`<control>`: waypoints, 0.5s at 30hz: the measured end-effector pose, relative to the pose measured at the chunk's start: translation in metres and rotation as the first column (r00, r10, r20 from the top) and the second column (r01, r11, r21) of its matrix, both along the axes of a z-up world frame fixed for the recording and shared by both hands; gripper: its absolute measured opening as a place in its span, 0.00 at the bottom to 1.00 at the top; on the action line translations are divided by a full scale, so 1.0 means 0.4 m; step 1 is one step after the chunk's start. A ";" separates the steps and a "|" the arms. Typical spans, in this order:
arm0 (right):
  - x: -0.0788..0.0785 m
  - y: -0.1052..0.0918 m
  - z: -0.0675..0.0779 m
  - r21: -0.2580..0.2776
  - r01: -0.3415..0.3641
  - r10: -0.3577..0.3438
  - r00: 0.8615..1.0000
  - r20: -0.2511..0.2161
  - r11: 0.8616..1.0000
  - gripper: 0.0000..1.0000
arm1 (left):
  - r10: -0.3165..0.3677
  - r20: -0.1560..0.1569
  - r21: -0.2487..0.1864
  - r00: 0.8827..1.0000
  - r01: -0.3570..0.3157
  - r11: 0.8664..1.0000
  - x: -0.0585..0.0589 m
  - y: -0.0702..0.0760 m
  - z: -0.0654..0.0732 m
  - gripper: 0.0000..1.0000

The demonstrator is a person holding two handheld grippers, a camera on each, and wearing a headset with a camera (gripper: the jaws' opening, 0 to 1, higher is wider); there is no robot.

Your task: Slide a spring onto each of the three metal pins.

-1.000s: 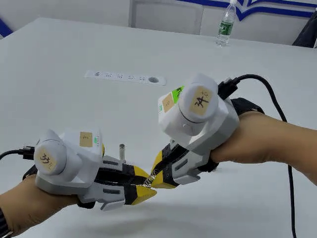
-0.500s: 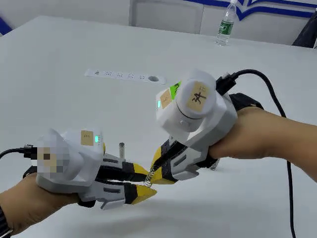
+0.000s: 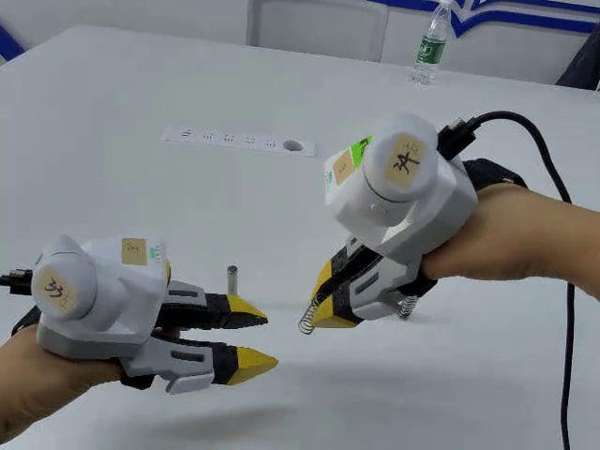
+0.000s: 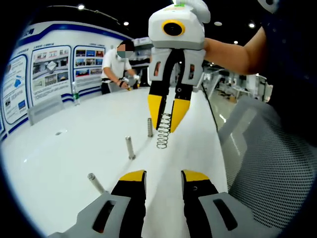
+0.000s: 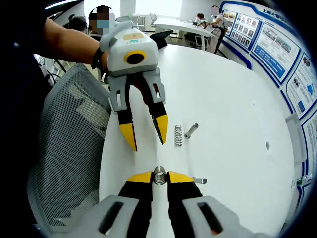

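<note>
The right tool (image 3: 323,317) is clenched on one end of a spring (image 3: 307,322), and the rest of the coil sticks out free past its tips. The left tool (image 3: 255,335) is released and holds nothing; it sits just across from the right one, low over the worktop (image 3: 141,206).

In the left gripper view three pins stand in a row on the worktop: the near pin (image 4: 95,182), the middle pin (image 4: 130,147) and the far pin (image 4: 150,127). All three look bare. The held spring hangs just beside the far pin, not over it. A loose spring (image 5: 178,135) lies on the worktop next to a pin.

So the first threading looks to be in hand: spring picked, no pin fitted yet. Next, the right tool should stand the coil upright, centre its open lower end over a pin top, then lower it and let go. The coil may flex, so the left tool could steady its free end.
</note>
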State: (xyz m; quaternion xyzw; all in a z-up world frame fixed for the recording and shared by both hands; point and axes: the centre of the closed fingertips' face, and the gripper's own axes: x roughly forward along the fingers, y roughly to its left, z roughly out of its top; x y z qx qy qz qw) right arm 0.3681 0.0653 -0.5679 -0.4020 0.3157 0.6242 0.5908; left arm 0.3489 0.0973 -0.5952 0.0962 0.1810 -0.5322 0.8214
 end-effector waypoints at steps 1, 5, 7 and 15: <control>0.006 -0.005 0.002 -0.001 0.006 -0.006 1.000 0.003 1.000 0.12 | 0.004 -0.003 0.000 1.000 -0.004 1.000 -0.002 0.005 -0.001 0.30; 0.035 -0.024 0.017 0.000 0.036 -0.036 0.999 0.015 0.999 0.12 | 0.033 -0.016 0.002 0.999 -0.033 0.999 -0.005 0.031 -0.007 0.32; 0.048 -0.033 0.020 -0.007 0.048 -0.048 0.999 0.021 0.999 0.12 | 0.048 -0.020 0.001 0.999 -0.048 0.999 -0.005 0.043 -0.009 0.33; 0.092 -0.056 0.027 -0.044 0.072 -0.070 0.996 0.057 0.996 0.12 | 0.106 -0.034 -0.015 0.994 -0.107 0.994 -0.007 0.074 -0.009 0.39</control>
